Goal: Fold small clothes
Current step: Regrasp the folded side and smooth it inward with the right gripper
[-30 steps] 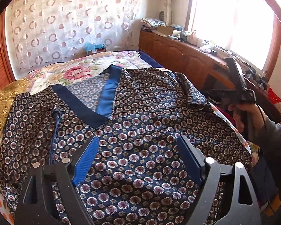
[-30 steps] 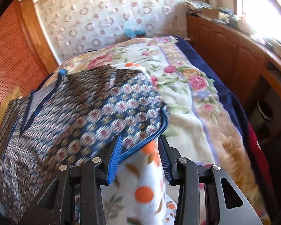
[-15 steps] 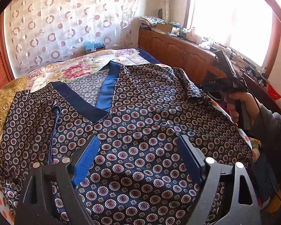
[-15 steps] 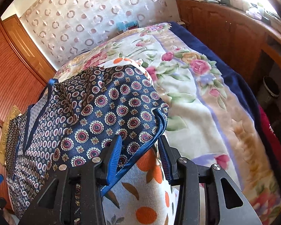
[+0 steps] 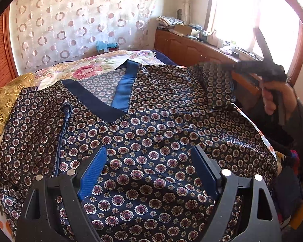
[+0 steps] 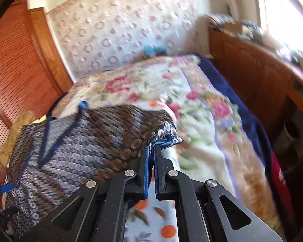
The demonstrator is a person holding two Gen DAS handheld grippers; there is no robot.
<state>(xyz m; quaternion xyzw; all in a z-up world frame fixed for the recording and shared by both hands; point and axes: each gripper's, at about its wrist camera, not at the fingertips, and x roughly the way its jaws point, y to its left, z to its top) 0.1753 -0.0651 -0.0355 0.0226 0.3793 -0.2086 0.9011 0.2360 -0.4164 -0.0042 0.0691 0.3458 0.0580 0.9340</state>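
Note:
A dark navy patterned garment [image 5: 151, 133] with a blue V-neck band lies spread on the bed; it also shows in the right wrist view [image 6: 86, 141]. My left gripper [image 5: 149, 161] is open and empty, hovering over the garment's lower middle. My right gripper [image 6: 151, 148] is shut on the garment's right sleeve edge [image 6: 167, 139] and lifts it off the bed. In the left wrist view the right gripper [image 5: 238, 67] holds the raised sleeve [image 5: 214, 84] at the far right.
A floral blanket [image 6: 202, 125] covers the bed. A gold cushion [image 5: 4, 104] lies at the left. A wooden cabinet [image 5: 192, 48] with clutter runs along the window side. A curtain [image 5: 80, 20] hangs behind the bed.
My right gripper has shut on the sleeve edge and lifted it up off the bed. My left gripper has stayed open over the garment.

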